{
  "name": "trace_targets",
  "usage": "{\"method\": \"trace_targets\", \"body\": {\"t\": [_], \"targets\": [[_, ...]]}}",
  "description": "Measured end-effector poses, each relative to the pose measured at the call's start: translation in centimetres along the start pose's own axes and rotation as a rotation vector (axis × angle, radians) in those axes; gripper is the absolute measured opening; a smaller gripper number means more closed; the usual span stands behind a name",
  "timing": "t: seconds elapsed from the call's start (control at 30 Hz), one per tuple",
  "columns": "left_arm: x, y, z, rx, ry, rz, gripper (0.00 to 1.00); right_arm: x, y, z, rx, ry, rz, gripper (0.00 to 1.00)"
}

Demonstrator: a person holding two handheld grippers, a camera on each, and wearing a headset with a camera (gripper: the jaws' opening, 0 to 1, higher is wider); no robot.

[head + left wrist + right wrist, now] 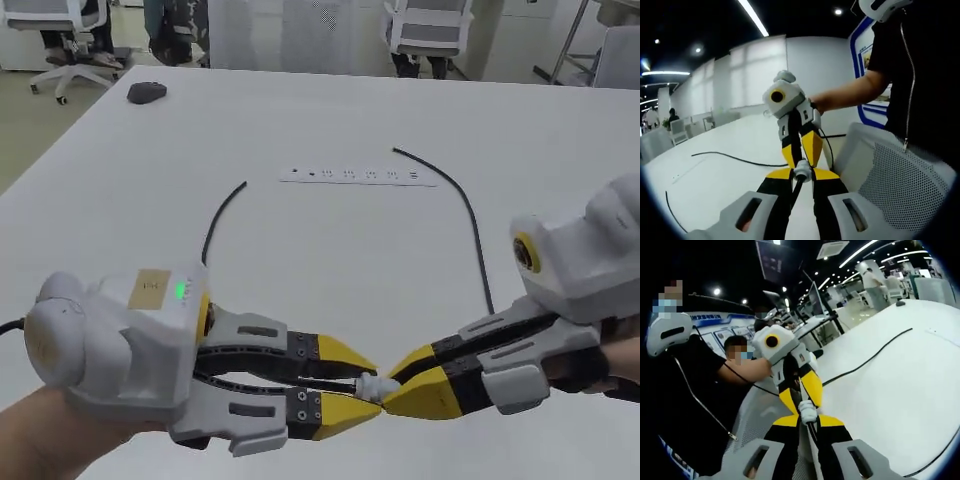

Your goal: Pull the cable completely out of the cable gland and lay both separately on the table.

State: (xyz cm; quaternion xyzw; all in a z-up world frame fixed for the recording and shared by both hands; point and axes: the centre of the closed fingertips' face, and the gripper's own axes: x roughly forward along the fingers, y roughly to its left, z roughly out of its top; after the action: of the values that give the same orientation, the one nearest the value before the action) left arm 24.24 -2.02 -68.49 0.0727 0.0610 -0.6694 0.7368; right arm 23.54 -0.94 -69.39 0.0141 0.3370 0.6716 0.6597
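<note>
On my left, one free end of the cable (pixel 215 225) lies curved on the table (pixel 330 260), then runs in under my left gripper (pixel 350 384) and passes between its jaws. In the left gripper view, those jaws are closed on the white cable gland (pixel 373 386), one yellow tip pressed to each side of it. I hold it there as the anchor, lifted just above the table so nothing drags.

The gland sits between my two grippers, which meet nose to nose. The cable comes out of both its ends, so I judge the pull is not yet done.

My right gripper (pixel 395 386) has its jaws drawn nearly together at the gland's far end. I cannot tell whether they bite the gland's tip or the cable just behind it. Facing the left gripper lets me pull straight along the cable's line. Beyond it, the cable's other length loops away towards the power strip (pixel 358 175).
</note>
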Motion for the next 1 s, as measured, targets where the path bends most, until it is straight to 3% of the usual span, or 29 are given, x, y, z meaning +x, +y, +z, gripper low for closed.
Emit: {"method": "trace_targets", "body": {"t": [0.07, 0.13, 0.2, 0.23, 0.27, 0.3, 0.37, 0.4, 0.5, 0.53, 0.6, 0.67, 0.73, 0.93, 1.0], "targets": [[0.0, 0.4, -0.3, -0.030, -0.002, 0.012, 0.14, 0.1, -0.3, 0.1, -0.111, 0.015, -0.048, 0.07], [0.0, 0.6, -0.4, -0.068, -0.020, 0.015, 0.14, 0.2, -0.3, 0.2, -0.176, 0.022, -0.079, 0.07], [-0.2, 0.7, -0.4, -0.063, -0.030, 0.015, 0.14, 0.1, -0.2, 0.3, -0.233, 0.028, -0.102, 0.07], [-0.2, 0.7, -0.3, -0.122, -0.046, 0.014, 0.14, 0.1, -0.2, 0.5, -0.283, 0.031, -0.126, 0.07], [-0.3, 0.8, 0.0, -0.126, -0.069, 0.015, 0.14, 0.1, -0.3, 0.5, -0.315, 0.040, -0.145, 0.06], [-0.4, 0.9, 0.5, -0.228, -0.092, 0.011, 0.14, 0.2, -0.4, 0.2, -0.391, 0.068, -0.175, 0.05], [-0.4, 0.8, 0.3, -0.185, -0.081, 0.009, 0.14, 0.4, -0.2, 0.3, -0.397, 0.071, -0.184, 0.05], [-0.3, 0.7, 0.3, -0.196, -0.081, 0.007, 0.14, 0.3, -0.3, 0.1, -0.416, 0.079, -0.192, 0.05], [0.0, 0.3, 0.3, -0.168, -0.076, 0.000, 0.14, 0.2, -0.4, -0.1, -0.387, 0.078, -0.180, 0.05], [0.0, 0.2, 0.4, -0.116, -0.075, -0.007, 0.14, 0.2, -0.4, -0.1, -0.363, 0.071, -0.165, 0.05], [0.1, -0.4, 0.3, -0.106, -0.068, -0.028, 0.14, 0.1, 0.2, -0.5, -0.210, 0.070, -0.097, 0.07], [0.2, -0.6, 0.4, -0.092, -0.067, -0.034, 0.14, 0.0, 0.3, -0.6, -0.110, 0.056, -0.041, 0.07], [0.3, -0.7, 0.3, -0.073, -0.059, -0.036, 0.14, -0.1, 0.3, -0.1, -0.057, 0.013, -0.004, 0.08], [0.1, -0.6, 0.4, -0.036, -0.043, -0.037, 0.14, -0.3, 0.2, 0.0, 0.196, -0.046, 0.075, 0.08], [0.2, -0.5, 0.3, -0.032, -0.031, -0.029, 0.14, -0.3, 0.2, -0.1, 0.154, -0.039, 0.069, 0.07]]}}
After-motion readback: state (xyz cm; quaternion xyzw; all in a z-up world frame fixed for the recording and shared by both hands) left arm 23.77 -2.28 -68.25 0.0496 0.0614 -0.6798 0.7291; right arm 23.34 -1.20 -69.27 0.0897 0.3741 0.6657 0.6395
